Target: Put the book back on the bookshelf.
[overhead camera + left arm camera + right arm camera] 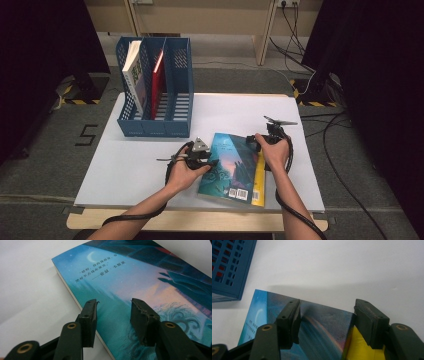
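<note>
Left gripper (pixel 212 162) jaws parted, right gripper (pixel 252 141) jaws wide

At the far left of my table (pixel 150 165), which has a white top, stands a blue file rack (pixel 177 75) with perforated walls and three slots open upward. A white book (pixel 134 75) leans in its left slot, spine up and tilted toward the left wall. A red book (pixel 158 80) stands in the middle slot, nearly upright. The right slot holds nothing I can make out. From my right gripper view, a corner of the rack (pixel 229 267) sits at the upper left. Beyond the table, on the grey floor, black cables (pixel 300 35) trail toward a wooden wall. A black "5" (pixel 88 135) is marked on the floor, left of the table.
</note>
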The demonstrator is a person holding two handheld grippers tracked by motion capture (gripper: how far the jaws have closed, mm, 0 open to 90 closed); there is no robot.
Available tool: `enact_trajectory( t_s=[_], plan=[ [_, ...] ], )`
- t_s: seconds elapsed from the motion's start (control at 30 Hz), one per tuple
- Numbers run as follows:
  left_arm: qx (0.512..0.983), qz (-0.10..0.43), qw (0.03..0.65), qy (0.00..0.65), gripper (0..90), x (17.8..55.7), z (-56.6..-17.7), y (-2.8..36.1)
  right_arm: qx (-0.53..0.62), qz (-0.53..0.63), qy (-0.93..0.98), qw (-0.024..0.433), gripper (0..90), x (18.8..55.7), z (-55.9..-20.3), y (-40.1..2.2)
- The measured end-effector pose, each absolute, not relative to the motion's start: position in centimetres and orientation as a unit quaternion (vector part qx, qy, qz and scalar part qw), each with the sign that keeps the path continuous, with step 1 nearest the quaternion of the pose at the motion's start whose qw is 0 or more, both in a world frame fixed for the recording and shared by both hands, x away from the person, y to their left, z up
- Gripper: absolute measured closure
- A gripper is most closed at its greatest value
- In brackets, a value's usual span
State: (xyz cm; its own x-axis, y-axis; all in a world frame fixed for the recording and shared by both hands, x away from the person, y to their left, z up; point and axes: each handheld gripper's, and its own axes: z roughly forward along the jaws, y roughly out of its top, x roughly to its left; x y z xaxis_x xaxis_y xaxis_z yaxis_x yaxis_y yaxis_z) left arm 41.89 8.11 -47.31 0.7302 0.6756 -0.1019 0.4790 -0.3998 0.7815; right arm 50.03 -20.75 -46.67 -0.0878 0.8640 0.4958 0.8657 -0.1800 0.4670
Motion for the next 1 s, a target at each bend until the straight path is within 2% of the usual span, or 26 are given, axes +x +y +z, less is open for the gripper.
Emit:
enact_trajectory(
  t_s=[0.13, 0.57, 1.0],
  plan=[
    [0.830, 0.116, 0.420, 0.349, 55.7, 41.9, -47.3, 8.2, -0.675, -0.374, -0.636, 0.008, 40.6, 50.1, -46.8, -20.7],
    [0.824, 0.123, 0.424, 0.354, 59.3, 41.2, -47.7, 8.8, -0.673, -0.386, -0.630, -0.030, 61.1, 49.4, -44.3, -20.0],
    [0.820, 0.127, 0.428, 0.359, 60.1, 40.9, -47.9, 9.1, -0.671, -0.384, -0.634, -0.023, 64.6, 49.4, -43.6, -19.9]
  ],
)
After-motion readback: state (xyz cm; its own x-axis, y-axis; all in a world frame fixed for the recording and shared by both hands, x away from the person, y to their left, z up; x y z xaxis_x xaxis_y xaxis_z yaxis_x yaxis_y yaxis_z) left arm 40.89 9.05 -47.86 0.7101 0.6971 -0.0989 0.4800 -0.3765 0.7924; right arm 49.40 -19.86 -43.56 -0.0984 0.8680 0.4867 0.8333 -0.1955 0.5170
